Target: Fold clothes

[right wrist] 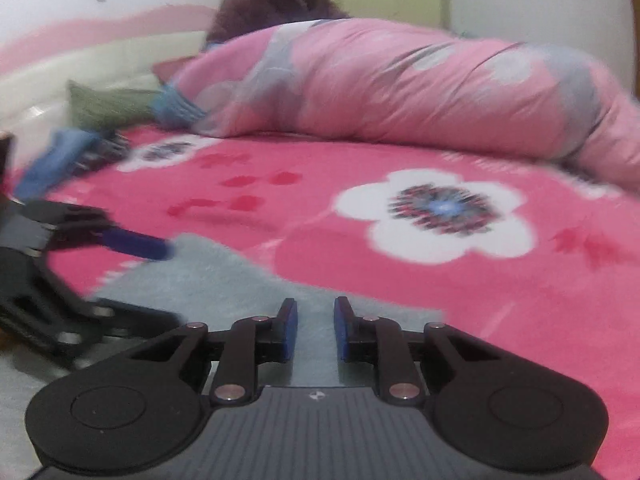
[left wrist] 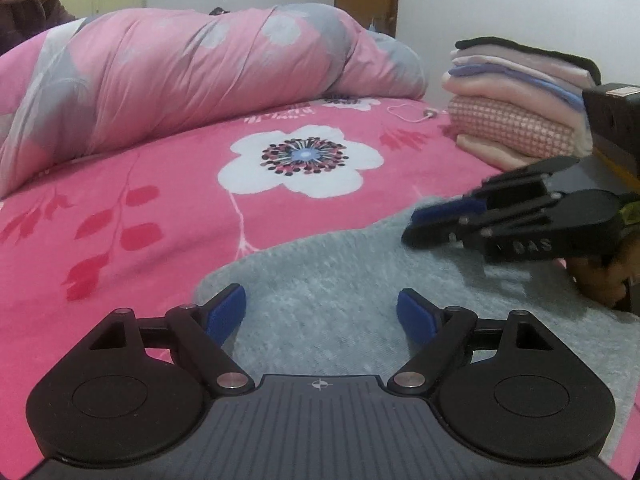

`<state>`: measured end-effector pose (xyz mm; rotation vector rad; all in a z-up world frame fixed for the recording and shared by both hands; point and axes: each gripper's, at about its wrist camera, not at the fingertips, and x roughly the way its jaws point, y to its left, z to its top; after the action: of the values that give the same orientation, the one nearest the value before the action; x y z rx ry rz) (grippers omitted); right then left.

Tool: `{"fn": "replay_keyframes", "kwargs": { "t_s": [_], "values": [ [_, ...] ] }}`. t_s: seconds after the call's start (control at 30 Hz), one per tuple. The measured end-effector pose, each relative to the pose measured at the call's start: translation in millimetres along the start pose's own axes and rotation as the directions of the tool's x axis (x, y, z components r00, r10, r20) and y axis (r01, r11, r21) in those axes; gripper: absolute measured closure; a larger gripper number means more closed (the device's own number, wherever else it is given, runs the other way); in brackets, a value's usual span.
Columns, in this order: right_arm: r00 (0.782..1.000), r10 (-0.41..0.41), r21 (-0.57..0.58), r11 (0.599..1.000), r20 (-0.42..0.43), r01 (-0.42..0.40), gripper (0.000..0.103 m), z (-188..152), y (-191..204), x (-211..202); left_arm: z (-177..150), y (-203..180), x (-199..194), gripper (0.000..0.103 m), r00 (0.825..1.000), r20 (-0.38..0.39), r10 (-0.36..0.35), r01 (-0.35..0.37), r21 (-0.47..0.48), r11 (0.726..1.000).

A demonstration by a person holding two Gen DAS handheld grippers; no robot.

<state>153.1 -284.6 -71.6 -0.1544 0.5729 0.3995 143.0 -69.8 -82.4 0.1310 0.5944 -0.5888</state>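
A grey fuzzy garment (left wrist: 340, 264) lies flat on the pink flowered bedspread (left wrist: 160, 200), near the front edge. My left gripper (left wrist: 320, 316) stands wide open just above the garment's left part, with nothing between its blue pads. My right gripper (right wrist: 316, 332) hovers low over the same grey garment (right wrist: 208, 276). Its pads stand a narrow gap apart and the cloth shows through that gap, unpinched. From the left wrist view the right gripper (left wrist: 420, 224) comes in from the right over the garment's far edge. The left gripper (right wrist: 172, 284) shows blurred at the left of the right wrist view.
A stack of folded clothes (left wrist: 516, 112) sits at the back right of the bed. A bunched pink and grey duvet (left wrist: 180, 80) runs across the back. A person (right wrist: 276, 0) sits behind it. A green pillow (right wrist: 104, 108) and a thin cord (left wrist: 412, 114) lie on the bed.
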Motion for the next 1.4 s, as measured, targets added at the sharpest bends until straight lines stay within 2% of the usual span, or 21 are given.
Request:
{"fn": "replay_keyframes", "kwargs": {
  "t_s": [0.03,0.13,0.2,0.23,0.33,0.4,0.53,0.6,0.67,0.9,0.97,1.0,1.1,1.4],
  "values": [
    [0.999,-0.042,-0.015,0.999,0.004,0.042,0.077,-0.4,-1.3,0.8,-0.6,-0.2,-0.1,0.017,1.0,0.002,0.003,-0.003,-0.001,1.0],
    [0.995,-0.096,0.191,0.977,0.006,0.093,0.077,-3.6,-33.3,-3.8,-2.6,-1.0,-0.6,0.016,1.0,0.009,0.013,-0.013,-0.003,1.0],
    [0.995,-0.088,0.35,0.935,0.052,0.064,0.074,-9.2,-56.6,-21.9,-3.7,-0.2,-0.8,0.015,1.0,0.013,0.015,-0.015,-0.01,1.0],
    [0.995,-0.077,0.425,0.904,0.07,0.04,0.068,-14.2,-66.8,-31.5,-4.2,1.0,-0.9,0.015,1.0,0.014,0.013,-0.013,-0.016,1.0],
    [0.996,-0.021,0.573,0.819,0.091,-0.035,0.059,-33.7,-89.3,-48.8,-5.4,1.5,-1.1,0.014,1.0,0.02,0.017,-0.016,-0.024,1.0],
    [0.997,0.043,0.621,0.781,0.062,-0.072,0.058,-45.8,-93.7,-48.2,-7.0,0.5,-1.4,0.013,0.999,0.026,0.023,-0.023,-0.026,0.999],
    [0.991,0.114,0.645,0.752,0.072,-0.134,0.059,-57.3,-89.8,-41.1,-11.9,-1.3,-3.6,0.012,0.998,0.048,0.046,-0.044,-0.037,0.998],
    [0.986,0.146,0.647,0.744,0.083,-0.165,0.06,-56.7,-87.5,-35.0,-14.3,-1.8,-4.9,0.012,0.997,0.055,0.062,-0.059,-0.042,0.997],
    [0.987,0.142,0.627,0.762,0.081,-0.161,0.06,-54.8,-83.8,-33.5,-15.3,-1.4,-5.8,0.012,0.996,0.057,0.069,-0.066,-0.049,0.997],
    [0.973,0.201,0.724,0.655,0.111,-0.218,0.055,-67.9,-95.7,-29.3,-17.2,-2.6,-6.2,0.01,0.994,0.061,0.086,-0.083,-0.056,0.995],
    [0.978,0.177,0.692,0.693,0.11,-0.203,0.058,-62.2,-87.8,-30.3,-19.0,-2.8,-7.3,0.01,0.993,0.066,0.096,-0.092,-0.06,0.994],
    [0.98,0.166,0.671,0.714,0.113,-0.198,0.063,-58.9,-84.0,-32.0,-19.7,-2.6,-8.0,0.01,0.993,0.067,0.1,-0.096,-0.065,0.993],
    [0.976,0.168,0.645,0.733,0.136,-0.216,0.066,-51.4,-79.5,-36.7,-22.0,0.0,-9.7,0.01,0.992,0.07,0.108,-0.102,-0.088,0.991],
    [0.974,0.169,0.55,0.805,0.15,-0.224,0.067,-36.1,-68.5,-26.9,-24.7,5.2,-11.4,0.01,0.989,0.058,0.133,-0.124,-0.139,0.982]
  ]
}}
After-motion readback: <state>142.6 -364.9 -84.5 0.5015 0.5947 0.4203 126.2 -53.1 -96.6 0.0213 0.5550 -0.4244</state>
